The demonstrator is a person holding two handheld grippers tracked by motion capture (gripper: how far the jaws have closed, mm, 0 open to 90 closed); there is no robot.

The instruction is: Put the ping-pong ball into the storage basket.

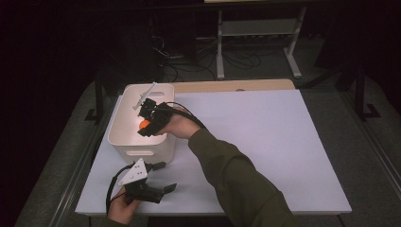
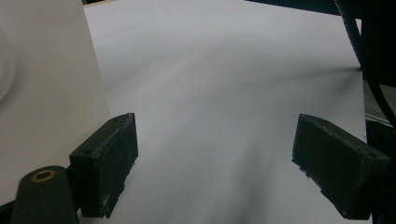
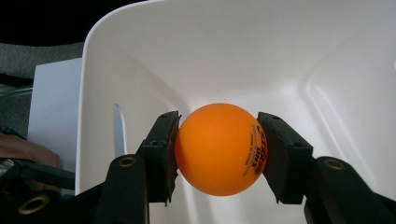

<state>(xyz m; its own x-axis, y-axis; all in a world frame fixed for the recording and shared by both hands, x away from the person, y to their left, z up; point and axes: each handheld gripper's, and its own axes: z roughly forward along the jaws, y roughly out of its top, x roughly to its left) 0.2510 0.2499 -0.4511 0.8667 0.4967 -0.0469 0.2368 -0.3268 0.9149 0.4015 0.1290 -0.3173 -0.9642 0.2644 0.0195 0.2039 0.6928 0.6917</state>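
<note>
An orange ball with small black print sits between both pads of my right gripper, which is shut on it. In the high view the right gripper hangs over the open white bin at the table's left, the orange ball just above the bin's inside. The right gripper view looks down into the bin, whose floor shows bare. My left gripper rests low near the table's front left corner, in front of the bin. Its jaws stand wide apart over bare table, and the left gripper holds nothing.
The white table top stretches to the right of the bin. A wooden strip runs along its far edge. Beyond it stand a white frame and cables on a dark floor. The bin's side wall is close on the left gripper's left.
</note>
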